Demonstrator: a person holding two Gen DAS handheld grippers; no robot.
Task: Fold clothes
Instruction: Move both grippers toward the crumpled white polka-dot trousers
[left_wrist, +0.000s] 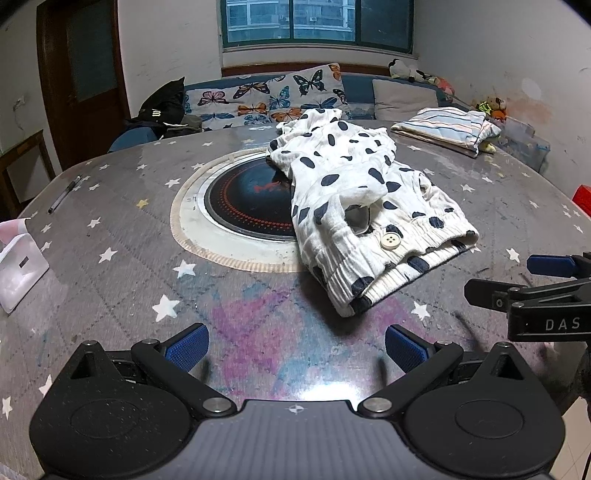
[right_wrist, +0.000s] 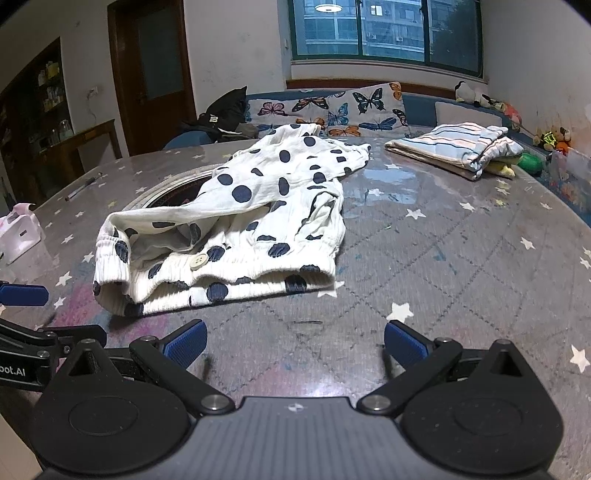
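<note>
White dotted shorts (left_wrist: 354, 206) lie crumpled just ahead of the wide-open, empty left gripper (left_wrist: 297, 349) and right gripper (right_wrist: 295, 345).

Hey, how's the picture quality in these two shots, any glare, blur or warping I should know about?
Left wrist view: a bright glare patch on the glossy table just ahead of the left hand-held gripper; fisheye bends the table edge. Right wrist view: window reflections sheen the tabletop beside the polka-dot garment; the near surface by the right hand-held gripper looks slightly smeared.

Pen (left_wrist: 64, 194), butterfly cushions (left_wrist: 266, 99), window (left_wrist: 317, 20)
</note>
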